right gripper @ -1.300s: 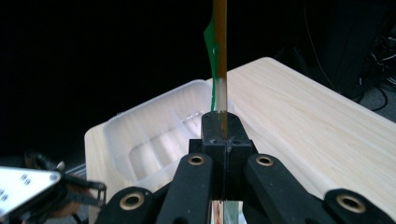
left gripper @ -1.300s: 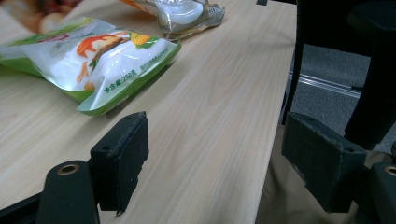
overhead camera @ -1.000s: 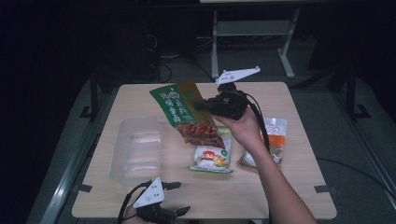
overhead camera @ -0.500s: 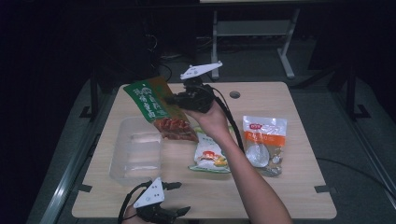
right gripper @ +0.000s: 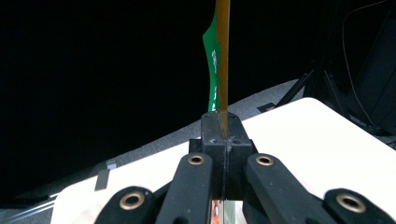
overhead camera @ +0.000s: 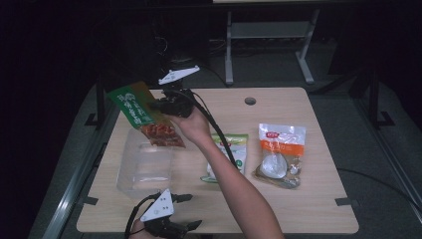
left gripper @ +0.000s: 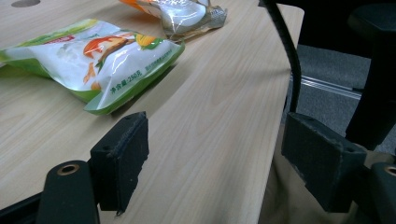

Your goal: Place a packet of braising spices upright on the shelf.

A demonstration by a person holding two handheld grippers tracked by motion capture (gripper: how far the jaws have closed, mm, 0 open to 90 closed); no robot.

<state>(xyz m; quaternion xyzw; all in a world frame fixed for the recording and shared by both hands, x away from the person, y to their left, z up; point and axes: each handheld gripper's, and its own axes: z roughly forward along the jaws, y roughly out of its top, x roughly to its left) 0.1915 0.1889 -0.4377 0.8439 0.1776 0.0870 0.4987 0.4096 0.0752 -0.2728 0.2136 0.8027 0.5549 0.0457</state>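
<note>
A green packet (overhead camera: pixel 142 115) with white writing, too small to be read, and a clear window of reddish contents is held in the air by the right gripper (overhead camera: pixel 160 105), just above the far edge of the clear plastic tray (overhead camera: pixel 144 167). In the right gripper view the fingers (right gripper: pixel 212 135) are seen pressed together on the packet's thin edge (right gripper: pixel 222 56), which rises upright from them.

The left gripper (overhead camera: pixel 186 211) is rested at the near edge of the surface (overhead camera: pixel 308 209), just in front of the tray, with its fingers (left gripper: pixel 122 154) standing wide apart and nothing between them.

To the right of the tray a green-and-white pouch (left gripper: pixel 100 58) is laid flat; a picture of orange food, a red label strip and the figure "250" can be made out on it, the remaining characters being unreadable. Farther right of the tray lies an orange-topped clear bag (overhead camera: pixel 278 154) with a small red label and pale contents.

The surface is of pale wood grain, with a round cable hole (overhead camera: pixel 250 101) beyond the tray. The room is dark; a grey floor and a metal frame (overhead camera: pixel 268 35) are seen behind the surface.
</note>
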